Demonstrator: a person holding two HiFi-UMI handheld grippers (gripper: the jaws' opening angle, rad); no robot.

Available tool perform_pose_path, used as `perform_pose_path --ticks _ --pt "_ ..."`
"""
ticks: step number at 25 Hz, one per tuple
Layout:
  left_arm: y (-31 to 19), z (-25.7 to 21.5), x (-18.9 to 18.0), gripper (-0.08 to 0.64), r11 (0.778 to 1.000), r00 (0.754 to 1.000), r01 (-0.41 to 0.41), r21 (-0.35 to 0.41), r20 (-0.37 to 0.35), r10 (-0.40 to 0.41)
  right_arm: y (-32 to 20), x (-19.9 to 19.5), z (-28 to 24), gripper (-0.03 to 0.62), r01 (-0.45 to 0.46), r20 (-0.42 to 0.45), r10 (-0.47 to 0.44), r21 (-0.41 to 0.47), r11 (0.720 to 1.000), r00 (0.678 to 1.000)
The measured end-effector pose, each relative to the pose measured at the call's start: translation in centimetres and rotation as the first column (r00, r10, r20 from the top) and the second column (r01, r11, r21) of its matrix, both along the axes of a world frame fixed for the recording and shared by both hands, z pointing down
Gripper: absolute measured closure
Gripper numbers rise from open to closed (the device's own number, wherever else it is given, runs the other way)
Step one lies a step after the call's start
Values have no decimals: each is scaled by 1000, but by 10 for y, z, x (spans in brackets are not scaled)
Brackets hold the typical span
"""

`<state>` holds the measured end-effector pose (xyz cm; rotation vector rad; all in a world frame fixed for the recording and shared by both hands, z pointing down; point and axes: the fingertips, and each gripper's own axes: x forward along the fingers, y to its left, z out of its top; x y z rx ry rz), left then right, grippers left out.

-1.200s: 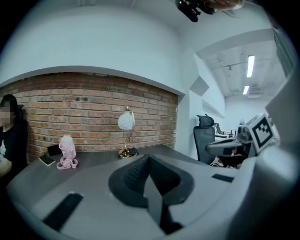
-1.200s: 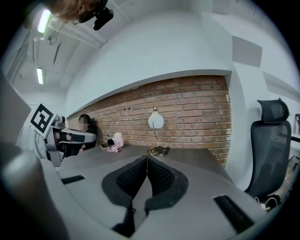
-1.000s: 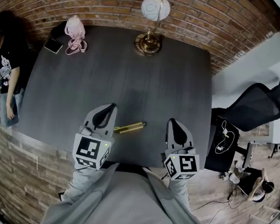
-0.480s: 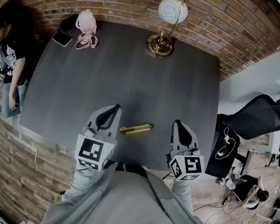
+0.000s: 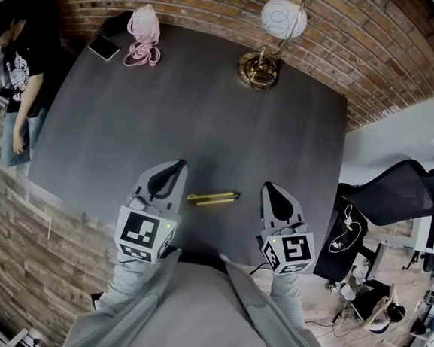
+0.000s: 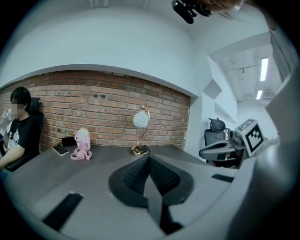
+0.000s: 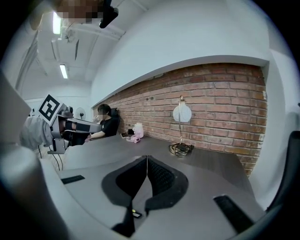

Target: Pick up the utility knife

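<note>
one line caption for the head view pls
Both shut, the left gripper and right gripper hover at the near edge of a dark table, the yellow utility knife lying between them.

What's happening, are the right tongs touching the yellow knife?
Apart. The head view shows bare table between the yellow knife and the shut right tongs.

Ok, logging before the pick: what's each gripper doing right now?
Left gripper: closed, holding nothing.
Right gripper: closed, holding nothing.
The knife lies untouched between them.
</note>
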<state>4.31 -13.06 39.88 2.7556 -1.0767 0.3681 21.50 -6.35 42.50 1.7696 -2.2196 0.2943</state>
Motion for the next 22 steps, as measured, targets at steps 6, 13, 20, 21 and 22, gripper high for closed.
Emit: perform_pose_path --ticks 6,13,20,21,22 --pt "0 7 -10 540 999 999 32 -8 4 -32 -12 -22 26 574 176 16 -175 -93 980 984" --pt "-3 11 -26 540 997 997 78 -11 12 -78 -21 -45 59 572 305 19 -307 -183 934 952" --pt "-1 19 -34 540 994 994 105 -30 16 -105 -22 -69 93 571 430 35 -438 -270 861 898" --pt "0 20 -35 540 994 994 107 -33 16 -107 -21 -72 99 551 450 47 -456 -281 848 889" --pt "1 21 -35 540 993 994 109 -35 16 -109 -20 -76 105 502 471 54 -478 -295 831 877"
